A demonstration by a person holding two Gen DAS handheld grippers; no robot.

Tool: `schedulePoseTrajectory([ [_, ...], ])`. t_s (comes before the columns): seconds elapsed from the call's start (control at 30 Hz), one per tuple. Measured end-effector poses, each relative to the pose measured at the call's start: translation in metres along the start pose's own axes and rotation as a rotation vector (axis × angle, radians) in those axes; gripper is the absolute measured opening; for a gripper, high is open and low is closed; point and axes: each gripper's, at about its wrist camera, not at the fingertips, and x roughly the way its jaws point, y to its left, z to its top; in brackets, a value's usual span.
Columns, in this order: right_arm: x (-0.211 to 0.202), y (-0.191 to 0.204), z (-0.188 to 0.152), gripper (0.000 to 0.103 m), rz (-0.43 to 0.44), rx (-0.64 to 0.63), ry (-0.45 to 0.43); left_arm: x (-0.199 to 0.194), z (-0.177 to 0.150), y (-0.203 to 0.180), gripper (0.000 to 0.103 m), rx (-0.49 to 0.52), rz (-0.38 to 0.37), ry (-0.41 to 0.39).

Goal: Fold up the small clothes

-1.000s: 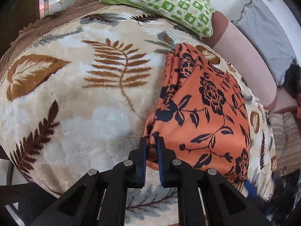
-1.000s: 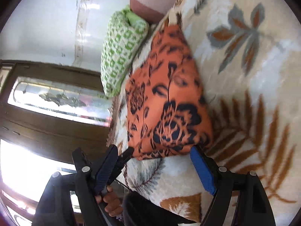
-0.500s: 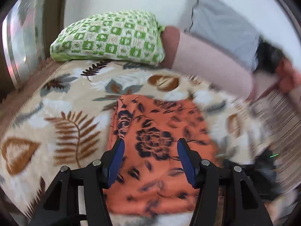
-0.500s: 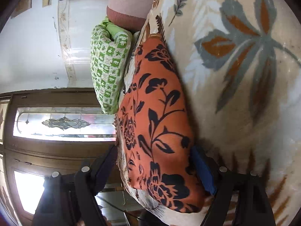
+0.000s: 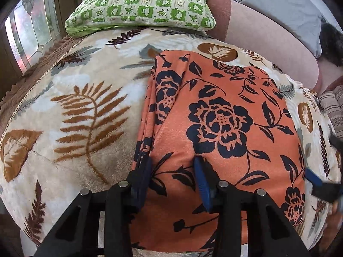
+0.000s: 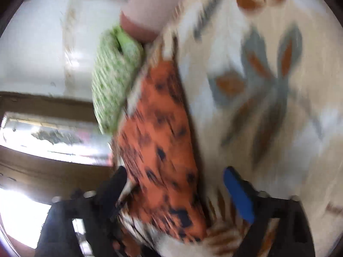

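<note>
An orange floral garment (image 5: pixel 225 115) lies folded into a rough rectangle at the center and lower right of the left wrist view, spread on a leaf-print plush blanket (image 5: pixel 81 98), with several layered edges stacked along its left side. The left gripper (image 5: pixel 173 177) hovers at the bottom center, its 2 blue-padded fingers (image 5: pixel 200 180) spread apart over the garment's near left portion and pinching nothing. The right gripper (image 6: pixel 173 192) (its view is badly motion-blurred) also stands spread, its fingers straddling the near end of the cloth in the lower middle of that frame; whether either pad touches fabric cannot be told. A green checked pillow (image 5: pixel 141 6) sits at the upper center, just beyond the garment's far edge, beside a pink bolster (image 5: pixel 263 32).

The risk from here, by judgement: a pinch on the left side may catch only the top layers, so the stacked edges could slide apart and the fold skew; the plush pile may also drag the underside.

No containers appear in either view.
</note>
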Motion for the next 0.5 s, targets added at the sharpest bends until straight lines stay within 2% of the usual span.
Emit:
schedulePoseTrajectory([
  [0.1, 0.039, -0.005, 0.016, 0.094, 0.028, 0.048, 0.107, -0.003, -0.002, 0.003, 0.043, -0.001, -0.001, -0.001],
  [0.13, 0.054, -0.006, 0.017, 0.08, 0.019, 0.038, 0.141, 0.004, 0.001, 0.0, 0.043, -0.003, -0.003, -0.001],
  [0.2, 0.064, 0.0, 0.013, 0.035, -0.003, 0.006, 0.162, 0.006, 0.002, 0.004, 0.043, -0.009, -0.016, -0.001],
  [0.23, 0.058, 0.011, 0.008, 0.033, -0.028, -0.058, 0.133, 0.006, 0.002, 0.006, 0.043, -0.012, -0.026, -0.002],
  [0.3, 0.059, 0.008, 0.001, 0.033, -0.088, -0.086, 0.119, 0.006, 0.001, 0.007, 0.043, -0.008, -0.037, -0.003],
  [0.33, 0.064, -0.005, 0.003, 0.034, -0.095, -0.041, 0.134, 0.006, 0.001, 0.005, 0.043, 0.001, -0.034, -0.005],
  [0.37, 0.065, -0.012, 0.004, 0.037, -0.059, 0.006, 0.144, 0.005, 0.001, 0.005, 0.043, 0.003, -0.03, -0.007],
  [0.4, 0.062, -0.012, 0.005, 0.045, -0.031, 0.021, 0.144, 0.005, 0.001, 0.007, 0.043, -0.009, -0.039, -0.008],
  [0.43, 0.057, -0.005, 0.004, 0.063, -0.016, 0.006, 0.136, 0.005, 0.001, 0.008, 0.043, -0.015, -0.047, -0.007],
  [0.5, 0.048, 0.006, 0.009, 0.083, 0.002, -0.031, 0.092, 0.005, 0.001, 0.008, 0.043, -0.014, -0.051, -0.008],
])
